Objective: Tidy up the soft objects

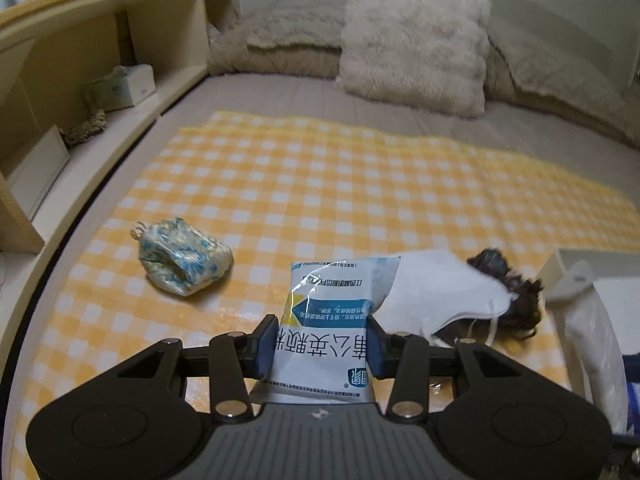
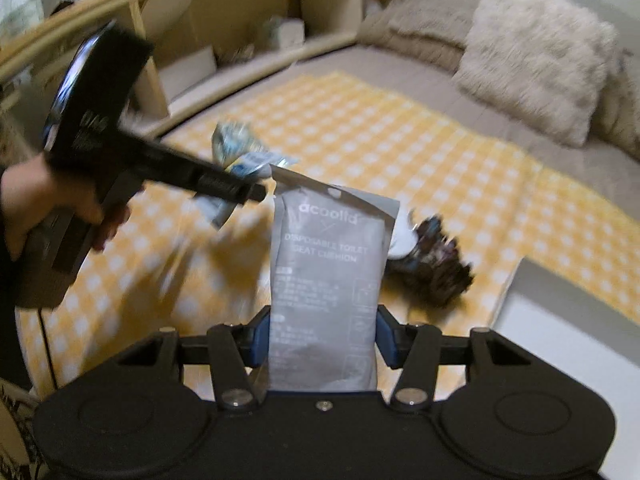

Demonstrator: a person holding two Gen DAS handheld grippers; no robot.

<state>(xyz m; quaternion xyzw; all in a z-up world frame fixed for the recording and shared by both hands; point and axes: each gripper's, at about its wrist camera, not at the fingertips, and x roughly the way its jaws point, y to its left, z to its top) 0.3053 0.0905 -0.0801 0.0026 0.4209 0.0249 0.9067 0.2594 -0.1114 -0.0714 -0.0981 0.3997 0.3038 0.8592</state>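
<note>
two packets are up off the bed at once, one in each of your grippers. your left gripper (image 1: 322,346) is clamped on the blue and white sachet (image 1: 332,320), its blue pads pressing the packet's two long edges, so the printed face sits flat toward the camera and the top stands free above the yellow checked cloth (image 1: 320,184). your right gripper (image 2: 322,338) is clenched the same way on the grey toilet seat cushion pack (image 2: 328,280), holding the lower half so the hang-hole end points away. gripping the edges looks like a sensible choice for flat, limp pouches, since it keeps them from folding over.

what waits on the cloth: a blue-spotted wrapped bundle (image 1: 184,262) lying well apart to the left, and a white mask (image 1: 440,296) resting partly over a dark curly hairpiece (image 1: 508,292). a white box (image 1: 576,264) sits at the right edge, probably the place these things are meant to go, though that is a guess.

hard to read: the box is cut off by the frame, so you cannot see what is in it beyond a pale bag. the right view is smeared with blur, and your hand (image 2: 44,204) with the other gripper covers part of the bundle there. the bottom ends of both packets are hidden behind the gripper bodies.
</note>
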